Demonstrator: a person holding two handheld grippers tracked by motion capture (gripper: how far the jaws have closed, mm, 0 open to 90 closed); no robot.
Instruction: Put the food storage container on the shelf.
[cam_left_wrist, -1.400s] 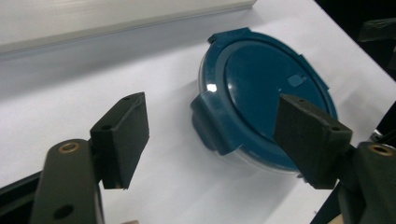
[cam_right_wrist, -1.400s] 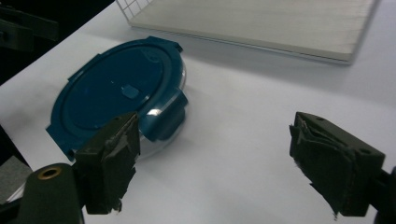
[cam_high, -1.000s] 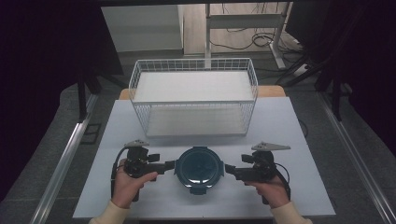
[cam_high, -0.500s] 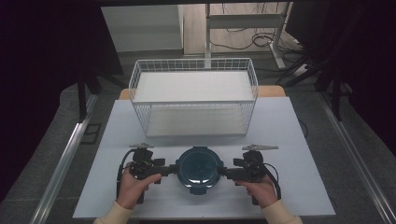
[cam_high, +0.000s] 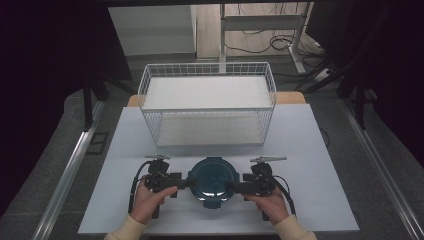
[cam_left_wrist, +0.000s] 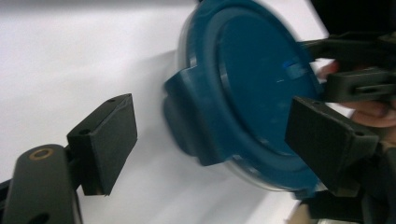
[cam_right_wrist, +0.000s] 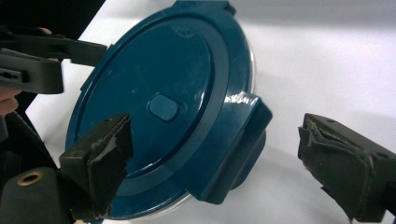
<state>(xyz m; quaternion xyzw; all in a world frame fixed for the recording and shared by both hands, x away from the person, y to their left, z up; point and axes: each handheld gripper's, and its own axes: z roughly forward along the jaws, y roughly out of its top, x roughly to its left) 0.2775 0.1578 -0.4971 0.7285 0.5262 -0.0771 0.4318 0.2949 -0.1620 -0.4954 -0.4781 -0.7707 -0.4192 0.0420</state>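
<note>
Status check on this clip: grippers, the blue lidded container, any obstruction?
Left gripper and right gripper open, jaws astride side latches. Blue lidded container flat on white table, unheld. Wire basket behind, clear.

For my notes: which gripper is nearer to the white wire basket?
About equal: the left gripper and the right gripper flank the blue lid, both well short of the basket.

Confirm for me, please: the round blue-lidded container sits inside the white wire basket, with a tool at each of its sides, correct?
Not quite. The blue-lidded container sits on the white table in front of the wire basket, not inside it, as the high view shows. The rest holds: the left tool and right tool flank its sides.
</note>
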